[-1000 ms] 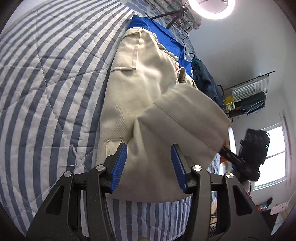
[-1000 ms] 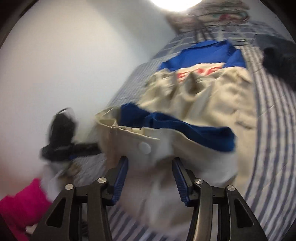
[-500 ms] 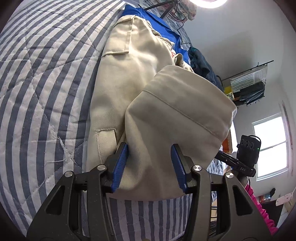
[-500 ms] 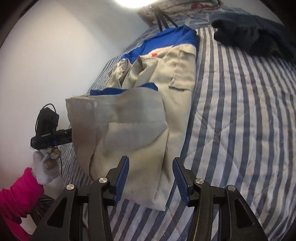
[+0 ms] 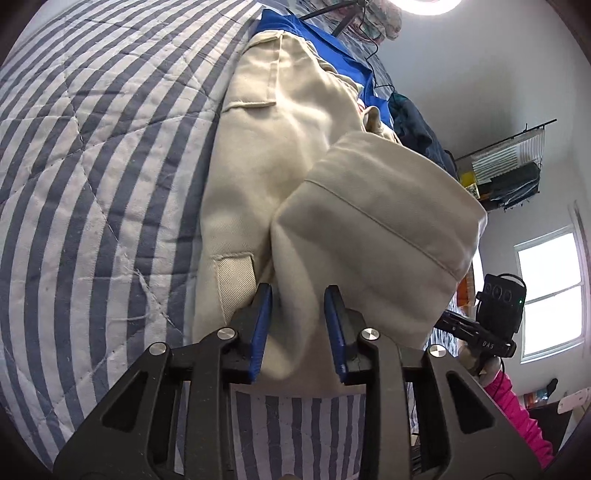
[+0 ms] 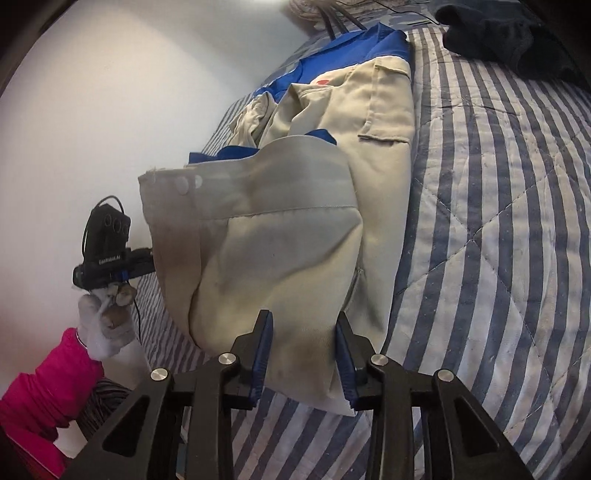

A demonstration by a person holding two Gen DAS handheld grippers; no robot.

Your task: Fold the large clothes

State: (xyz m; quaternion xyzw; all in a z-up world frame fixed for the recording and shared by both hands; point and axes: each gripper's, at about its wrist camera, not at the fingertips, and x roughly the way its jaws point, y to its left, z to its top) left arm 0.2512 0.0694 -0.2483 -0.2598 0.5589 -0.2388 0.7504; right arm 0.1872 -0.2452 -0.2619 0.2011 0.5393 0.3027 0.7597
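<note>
The beige garment [image 5: 280,155] looked like thick, soft twill: heavy enough to sag, unlikely to slip, best held at its hemmed end. It lay lengthwise on the striped bed quilt [image 5: 92,155], from the frame's bottom centre toward the top, partly over a blue garment [image 5: 291,27]. Its near end was lifted and doubled back. The left gripper [image 5: 297,328] and the right gripper [image 6: 303,350] had just been closing, jaws clamped on bunched cloth. It showed flap pockets, stitched hems and grey smudges.
</note>
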